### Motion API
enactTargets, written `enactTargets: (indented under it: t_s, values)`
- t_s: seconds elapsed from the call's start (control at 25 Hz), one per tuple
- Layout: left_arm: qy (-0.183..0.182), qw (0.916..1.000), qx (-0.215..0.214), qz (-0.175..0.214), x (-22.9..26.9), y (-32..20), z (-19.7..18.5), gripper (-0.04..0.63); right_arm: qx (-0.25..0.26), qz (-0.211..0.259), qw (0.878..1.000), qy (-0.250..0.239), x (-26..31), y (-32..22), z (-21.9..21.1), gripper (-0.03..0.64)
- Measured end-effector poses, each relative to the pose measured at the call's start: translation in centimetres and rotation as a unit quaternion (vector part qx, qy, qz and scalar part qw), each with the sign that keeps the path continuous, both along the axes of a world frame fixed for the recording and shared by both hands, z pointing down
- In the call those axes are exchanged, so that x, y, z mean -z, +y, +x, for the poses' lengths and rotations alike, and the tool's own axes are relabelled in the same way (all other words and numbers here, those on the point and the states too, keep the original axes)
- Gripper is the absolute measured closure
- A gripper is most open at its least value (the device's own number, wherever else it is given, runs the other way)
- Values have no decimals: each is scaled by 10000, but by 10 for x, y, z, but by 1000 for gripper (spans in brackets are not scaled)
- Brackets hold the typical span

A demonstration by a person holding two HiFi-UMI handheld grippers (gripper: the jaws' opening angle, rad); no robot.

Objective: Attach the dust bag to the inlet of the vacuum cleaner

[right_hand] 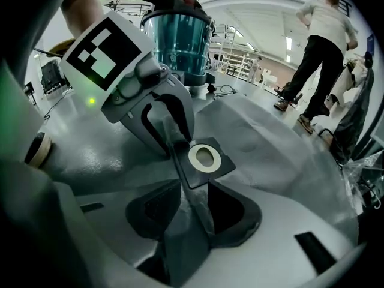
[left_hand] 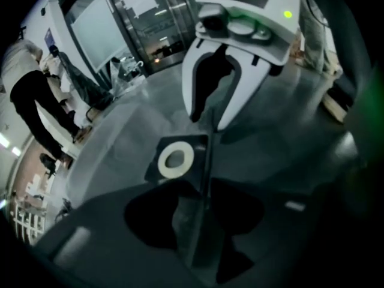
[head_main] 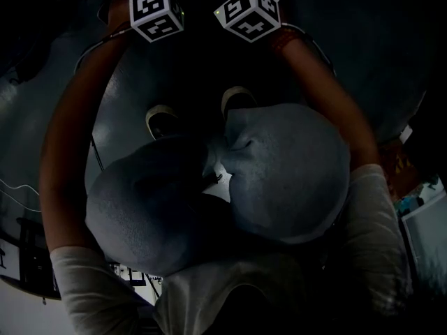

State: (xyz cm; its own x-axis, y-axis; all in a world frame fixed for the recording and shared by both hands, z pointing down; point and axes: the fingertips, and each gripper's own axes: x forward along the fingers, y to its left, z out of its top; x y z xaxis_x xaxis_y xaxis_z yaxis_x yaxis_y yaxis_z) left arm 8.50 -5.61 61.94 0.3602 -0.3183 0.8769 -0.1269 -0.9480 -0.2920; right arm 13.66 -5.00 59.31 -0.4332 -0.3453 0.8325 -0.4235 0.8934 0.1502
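The grey dust bag [right_hand: 270, 137] lies spread on the floor, its dark card collar with a white ring [right_hand: 205, 158] facing up. A raised fold of the bag runs from the collar toward both cameras. My left gripper [right_hand: 175, 144] stands open astride that fold just beside the collar. My right gripper [left_hand: 207, 122] is open over the collar's [left_hand: 174, 161] far edge. In each gripper view the fold [left_hand: 192, 221] passes between that gripper's own dark jaws. The vacuum cleaner [right_hand: 177, 35], with a teal see-through canister, stands behind the bag. The dark head view shows only both marker cubes [head_main: 157, 11].
My knees [head_main: 279, 173] and shoes [head_main: 162, 121] fill the head view. One person [right_hand: 321, 47] walks at the right of the hall; another person [left_hand: 33, 107] bends over at the left. Glass doors [left_hand: 120, 23] stand beyond, with cables near the vacuum.
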Motion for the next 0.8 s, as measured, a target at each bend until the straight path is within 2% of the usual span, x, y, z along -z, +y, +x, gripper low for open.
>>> enactTargets:
  t_s: [0.12, 0.4, 0.6, 0.8]
  values:
    - [3, 10000, -51, -25, 1, 4, 3, 493, 3, 6, 10000, 52, -1, -2, 1, 495]
    - [-14, 9998, -147, 97, 15, 9, 5, 540, 215, 179, 9993, 238, 0, 2, 0, 495]
    - [37, 9999, -99, 118, 45, -1, 3, 560, 410, 615, 9966, 356, 13, -11, -4, 495]
    - [213, 9996, -76, -178, 86, 0, -9, 574, 884, 962, 9906, 414, 46, -10, -23, 495]
